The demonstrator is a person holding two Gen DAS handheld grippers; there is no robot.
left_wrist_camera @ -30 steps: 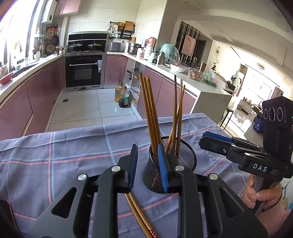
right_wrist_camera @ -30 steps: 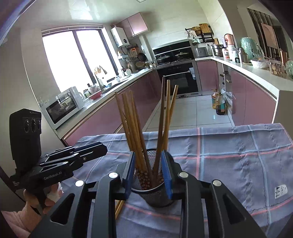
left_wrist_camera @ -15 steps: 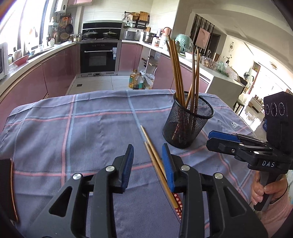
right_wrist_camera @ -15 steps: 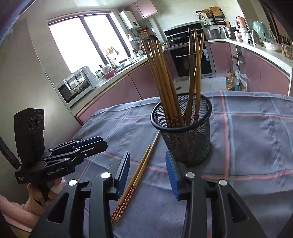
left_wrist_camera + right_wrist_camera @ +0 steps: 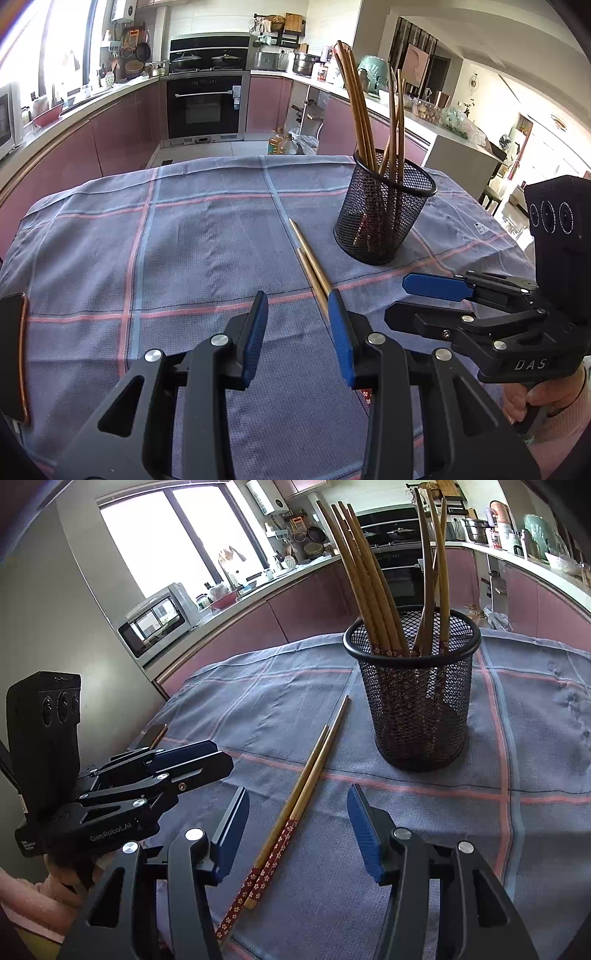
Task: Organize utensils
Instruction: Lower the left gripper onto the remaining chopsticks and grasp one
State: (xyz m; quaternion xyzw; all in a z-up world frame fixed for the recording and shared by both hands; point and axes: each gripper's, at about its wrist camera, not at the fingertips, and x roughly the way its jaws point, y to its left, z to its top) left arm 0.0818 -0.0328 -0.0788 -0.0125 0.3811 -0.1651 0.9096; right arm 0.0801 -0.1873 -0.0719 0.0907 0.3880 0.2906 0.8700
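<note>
Your right gripper (image 5: 295,825) has its jaws spread wide, nothing pinched; they have just been opening. The loose pair of chopsticks (image 5: 295,801) lies on the cloth in the gap between the blue pads, touching neither. Your left gripper (image 5: 297,325) is released too, jaws parted and holding nothing, having opened a little more just now. From the left wrist view, the loose pair runs under that gripper's right pad, not between the pads.

The loose chopsticks lie flat, side by side and touching, slightly staggered so one tip reaches further than the other. Shafts are tan bamboo. The thick ends nearest you carry a dark red band with small pale flower prints; thin tips point toward the mesh cup (image 5: 417,701), just beside its base, not touching it.

The cup is black wire mesh, round, upright on the tablecloth (image 5: 535,738), which is grey-blue with pink and light blue check lines. Inside it stand more chopsticks of the same make (image 5: 369,579), red flowered ends down, thin ends up. One bunch leans left against the rim; a few stand nearer upright on the right.

A dark phone-like slab with a copper edge (image 5: 14,354) lies at the cloth's left edge, well apart from the chopsticks.
</note>
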